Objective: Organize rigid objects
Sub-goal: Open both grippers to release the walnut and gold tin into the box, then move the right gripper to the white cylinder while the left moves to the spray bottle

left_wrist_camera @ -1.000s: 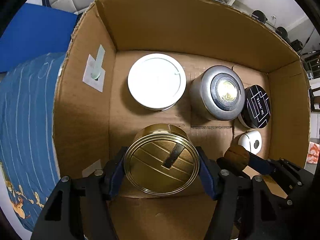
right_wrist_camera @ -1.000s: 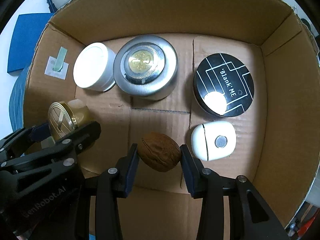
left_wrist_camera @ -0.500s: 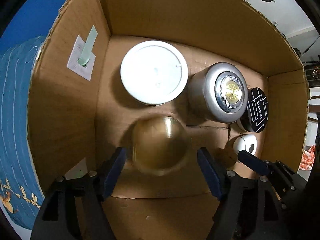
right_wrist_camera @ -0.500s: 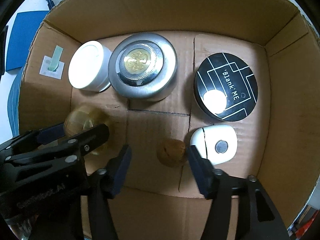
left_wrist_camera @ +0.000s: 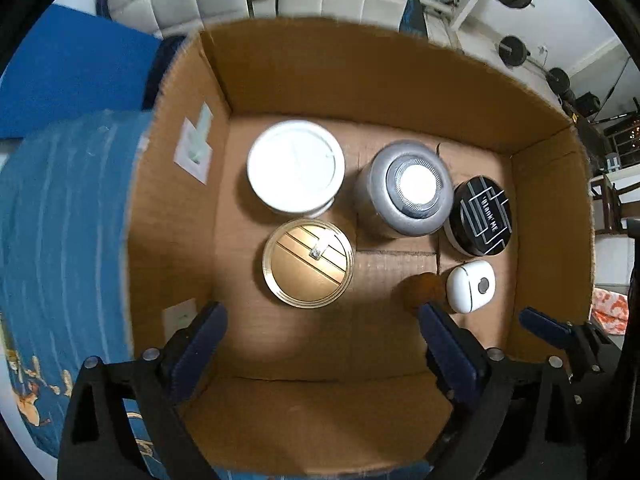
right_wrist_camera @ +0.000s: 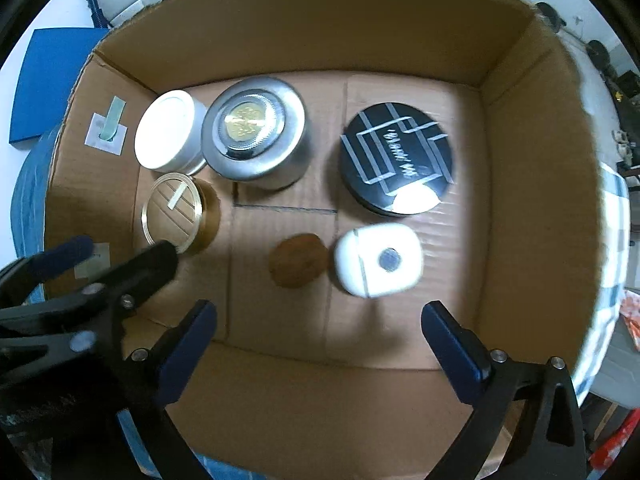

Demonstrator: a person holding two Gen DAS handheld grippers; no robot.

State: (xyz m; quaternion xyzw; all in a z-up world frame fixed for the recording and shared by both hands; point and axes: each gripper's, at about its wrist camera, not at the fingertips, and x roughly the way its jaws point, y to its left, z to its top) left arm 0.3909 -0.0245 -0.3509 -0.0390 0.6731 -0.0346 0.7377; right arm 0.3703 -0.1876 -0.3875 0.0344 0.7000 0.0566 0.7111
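- The left gripper (left_wrist_camera: pixel 320 336) hangs spread wide with nothing in it; the gold tin (left_wrist_camera: pixel 308 262) sits on the box floor just ahead of its fingers, between them.
- The right gripper (right_wrist_camera: pixel 320 332) is equally wide and empty; the walnut (right_wrist_camera: pixel 298 260) lies just ahead, its long axis crosswise to the fingers, touching the white earbud case (right_wrist_camera: pixel 378 260).
- The cardboard box (right_wrist_camera: pixel 532 208) also holds a white jar (right_wrist_camera: pixel 166 132), a silver tin (right_wrist_camera: pixel 254 128) and a black round tin (right_wrist_camera: pixel 396 156) farther ahead.
- Judging by this, both pieces look placed; each tong is nearest its own.
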